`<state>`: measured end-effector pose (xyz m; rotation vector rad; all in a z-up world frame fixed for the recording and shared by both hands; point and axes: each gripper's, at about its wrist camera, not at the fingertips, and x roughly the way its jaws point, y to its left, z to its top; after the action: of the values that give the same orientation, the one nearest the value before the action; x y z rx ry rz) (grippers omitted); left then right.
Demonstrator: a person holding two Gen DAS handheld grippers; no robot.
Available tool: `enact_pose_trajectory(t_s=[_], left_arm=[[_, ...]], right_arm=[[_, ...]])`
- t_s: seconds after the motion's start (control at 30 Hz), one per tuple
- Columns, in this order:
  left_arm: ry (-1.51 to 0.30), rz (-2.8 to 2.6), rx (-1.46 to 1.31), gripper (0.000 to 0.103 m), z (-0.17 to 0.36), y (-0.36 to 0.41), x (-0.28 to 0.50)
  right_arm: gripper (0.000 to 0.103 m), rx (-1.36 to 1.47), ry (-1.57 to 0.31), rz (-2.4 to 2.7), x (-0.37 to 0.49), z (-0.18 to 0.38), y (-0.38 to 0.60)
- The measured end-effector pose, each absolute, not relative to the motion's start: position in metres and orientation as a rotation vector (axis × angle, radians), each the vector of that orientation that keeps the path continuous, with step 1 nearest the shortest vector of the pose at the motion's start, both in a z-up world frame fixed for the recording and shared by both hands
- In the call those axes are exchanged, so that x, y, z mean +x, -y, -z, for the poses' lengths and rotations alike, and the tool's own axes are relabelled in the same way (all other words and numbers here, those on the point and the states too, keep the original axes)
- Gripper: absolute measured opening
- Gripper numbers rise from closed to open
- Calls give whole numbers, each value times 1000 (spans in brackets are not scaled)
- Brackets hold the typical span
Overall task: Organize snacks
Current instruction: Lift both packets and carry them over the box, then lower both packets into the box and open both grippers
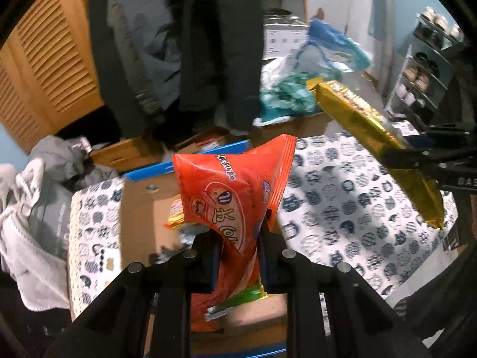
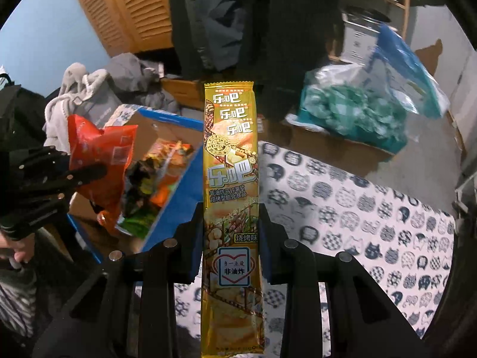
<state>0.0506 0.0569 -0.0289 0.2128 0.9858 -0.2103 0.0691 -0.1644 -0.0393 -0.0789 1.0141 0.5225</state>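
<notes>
— Left gripper (image 1: 238, 238)?
— Clamped on an orange snack bag (image 1: 232, 197), above the cardboard box (image 1: 140, 208).
— Right gripper (image 2: 229, 232)?
— Pinching an upright gold chip packet (image 2: 231, 179); box to its left, cat-print cloth (image 2: 357, 208) beneath.

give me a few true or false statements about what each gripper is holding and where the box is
1. The left gripper is shut on an orange bag. True.
2. The right gripper is open, holding nothing. False: it is shut on a long gold pack.
3. The box already holds snacks. True.
4. The gold pack lies flat on the cloth. False: it is held up in the air above the cloth.
5. In the right wrist view, the box is to the right of the gold pack. False: it is to its left.
</notes>
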Motion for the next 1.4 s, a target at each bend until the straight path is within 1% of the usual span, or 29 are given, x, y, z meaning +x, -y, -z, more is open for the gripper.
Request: enact_pose_trajectory(t_s=[0.03, 0.3, 0.57, 0.6, 0.67, 0.7, 0.77, 0.8, 0.83, 0.87, 0.97, 1.03, 1.1, 1.13, 1.2, 1.27, 1.33, 1.4], left_arm=[[-991, 202, 204, 21, 31, -63, 51], [-1054, 121, 148, 21, 60, -118, 57], [-1117, 112, 93, 22, 85, -144, 61], [-1127, 109, 85, 25, 88, -146, 61], [-1138, 90, 86, 41, 92, -150, 62], [-1135, 75, 86, 45, 92, -153, 61], [-1121, 72, 81, 59, 90, -155, 59], [-1115, 70, 77, 62, 88, -157, 58], [-1108, 63, 76, 69, 86, -158, 57], [-1100, 57, 76, 72, 84, -159, 56], [-1085, 53, 77, 76, 77, -161, 52], [-1072, 54, 77, 76, 73, -162, 49], [-1058, 49, 83, 79, 68, -163, 47], [-1050, 44, 86, 83, 67, -163, 46], [-1039, 32, 87, 84, 64, -165, 42], [-1037, 28, 84, 84, 61, -167, 38], [-1028, 19, 79, 84, 58, -169, 34], [-1020, 12, 69, 85, 54, -170, 30]], right_arm=[[30, -95, -1016, -540, 70, 38, 148], [30, -119, -1031, -591, 75, 38, 102], [30, -120, -1070, -644, 84, 47, 54], [30, -118, -1075, -649, 85, 48, 51], [30, -113, -1092, -660, 87, 52, 40], [30, -112, -1096, -663, 87, 53, 36], [30, -116, -1104, -673, 89, 55, 27], [30, -117, -1110, -678, 91, 56, 21], [30, -108, -1121, -686, 92, 58, 14], [30, -108, -1121, -686, 92, 58, 14], [31, -80, -1140, -703, 95, 59, 3], [36, -69, -1150, -710, 96, 60, -3], [37, -75, -1153, -713, 96, 61, -8], [40, -68, -1153, -717, 96, 60, -11], [43, -64, -1154, -720, 96, 59, -11], [48, -64, -1142, -717, 93, 55, -9], [57, -64, -1138, -715, 91, 54, -6], [63, -72, -1127, -703, 87, 52, 0]])
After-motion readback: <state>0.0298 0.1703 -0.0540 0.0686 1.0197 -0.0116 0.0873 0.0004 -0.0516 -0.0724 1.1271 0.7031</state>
